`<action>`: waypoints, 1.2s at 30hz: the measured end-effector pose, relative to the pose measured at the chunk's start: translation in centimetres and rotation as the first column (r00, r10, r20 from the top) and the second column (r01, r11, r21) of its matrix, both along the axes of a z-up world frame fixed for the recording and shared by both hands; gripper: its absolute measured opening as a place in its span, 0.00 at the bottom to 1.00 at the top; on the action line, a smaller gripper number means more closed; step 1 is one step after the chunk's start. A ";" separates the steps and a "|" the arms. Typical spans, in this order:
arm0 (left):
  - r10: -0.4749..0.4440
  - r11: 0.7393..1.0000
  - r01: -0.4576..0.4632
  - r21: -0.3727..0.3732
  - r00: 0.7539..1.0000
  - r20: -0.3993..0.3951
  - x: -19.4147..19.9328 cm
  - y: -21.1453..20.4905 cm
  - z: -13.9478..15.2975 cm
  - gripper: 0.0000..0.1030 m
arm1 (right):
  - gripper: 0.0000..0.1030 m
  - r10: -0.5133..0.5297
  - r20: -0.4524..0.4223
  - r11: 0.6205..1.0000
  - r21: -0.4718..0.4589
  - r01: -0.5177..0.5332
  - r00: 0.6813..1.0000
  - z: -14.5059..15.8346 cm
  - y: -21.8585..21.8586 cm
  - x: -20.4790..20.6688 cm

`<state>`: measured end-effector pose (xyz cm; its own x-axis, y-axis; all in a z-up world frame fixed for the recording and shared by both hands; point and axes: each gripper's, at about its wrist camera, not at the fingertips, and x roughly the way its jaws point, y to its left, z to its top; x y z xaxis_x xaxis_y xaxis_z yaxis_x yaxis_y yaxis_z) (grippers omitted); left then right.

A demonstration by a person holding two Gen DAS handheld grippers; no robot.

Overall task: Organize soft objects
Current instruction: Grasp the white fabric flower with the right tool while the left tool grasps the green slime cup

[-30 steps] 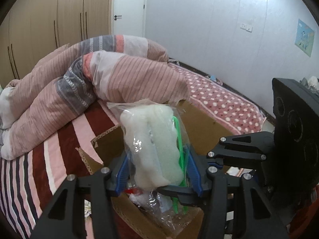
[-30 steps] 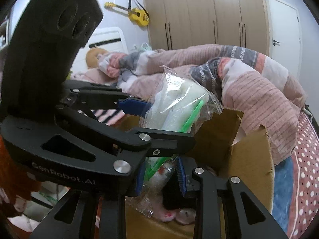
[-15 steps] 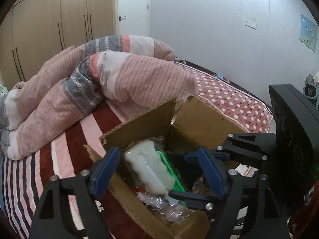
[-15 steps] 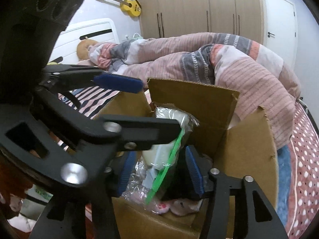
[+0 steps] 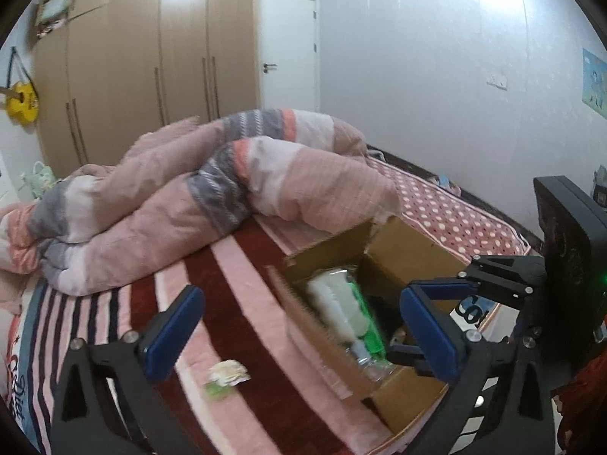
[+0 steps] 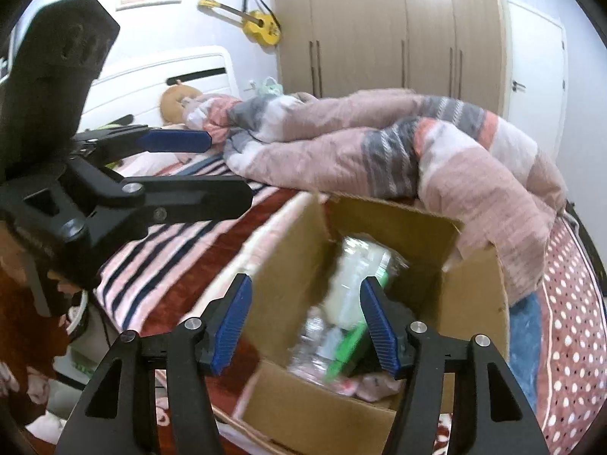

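The left hand-held gripper (image 5: 299, 326) is held wide open above the striped bed (image 5: 235, 303), gripping nothing. The plastic bag of white stuffing (image 5: 341, 311) is seen lying inside the cardboard box (image 5: 413, 250), toward its right finger. The right hand-held gripper (image 6: 305, 326) is also spread open and empty, with the bag just beyond its fingertips.

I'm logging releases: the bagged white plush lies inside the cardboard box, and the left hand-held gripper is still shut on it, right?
Not quite. The bagged white plush does lie inside the cardboard box, but the left hand-held gripper is open, jaws spread wide and holding nothing. The left wrist view shows it.
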<state>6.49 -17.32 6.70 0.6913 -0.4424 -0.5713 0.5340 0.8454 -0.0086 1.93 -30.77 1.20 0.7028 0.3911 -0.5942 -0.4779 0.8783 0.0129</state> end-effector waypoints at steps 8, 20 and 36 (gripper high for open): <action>0.091 0.996 -0.090 -0.029 0.995 0.035 -2.6 7.5 0.7 1.00 | 0.54 0.081 0.031 0.997 0.001 -0.081 0.996 1.1 6.5 -2.2; 0.153 0.986 -0.155 -0.053 0.987 -0.054 -2.3 16.6 -4.8 0.96 | 0.46 0.088 -0.082 0.996 -0.003 -0.089 0.993 -4.9 15.1 -0.9; 0.072 0.987 -0.112 -0.111 0.945 -0.318 5.7 18.8 -18.5 0.35 | 0.35 -0.198 -0.124 0.980 -0.017 0.198 0.972 -14.9 15.3 8.3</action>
<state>12.21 1.50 -11.85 0.5287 -0.4676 -0.7084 0.4071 0.8720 -0.2718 10.25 -15.45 -13.71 0.6864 0.2484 -0.6835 -0.2893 0.9555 0.0568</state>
